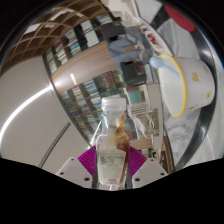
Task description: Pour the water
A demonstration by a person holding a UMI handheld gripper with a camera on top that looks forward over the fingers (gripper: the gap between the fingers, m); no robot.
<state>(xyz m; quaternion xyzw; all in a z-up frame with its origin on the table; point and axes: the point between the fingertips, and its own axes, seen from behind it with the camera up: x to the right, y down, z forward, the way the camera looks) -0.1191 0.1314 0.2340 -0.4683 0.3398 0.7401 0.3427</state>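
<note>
- desk (35, 110): pale curved surface on the far left, bare where visible.
- Shiny metallic surface (90, 85) just right of that, beyond the tongs; reflects striped shapes, can't make out what the object is.
- tongs (112, 163): both fingers come up from below, magenta pads facing inward. Left pad (90, 160) is pressed against the bottle's left side, right pad (135, 160) against its right side. No gap visible at either pad, so the tongs are pinching the bottle.
- bottle (113, 135): clear plastic, held between the fingers, body extending forward past the fingertips. Pale cap end (112, 104) points away from the camera. Some amber/brown colour shows through the wall on its right side; can't tell whether that's contents or a reflection. Liquid level not readable.
- The whole scene looks tilted relative to the tongs; the bottle lies in line with the fingers.
- Dark boxy items (130, 45) beyond the bottle, above the metallic surface; too distorted to identify.
- White rounded container (190, 85) on the right, well beyond the fingers, with a yellowish band along its edge. Apart from the bottle, not touching it.
- Red patch (183, 14) above that container, small, unclear what it belongs to.
</note>
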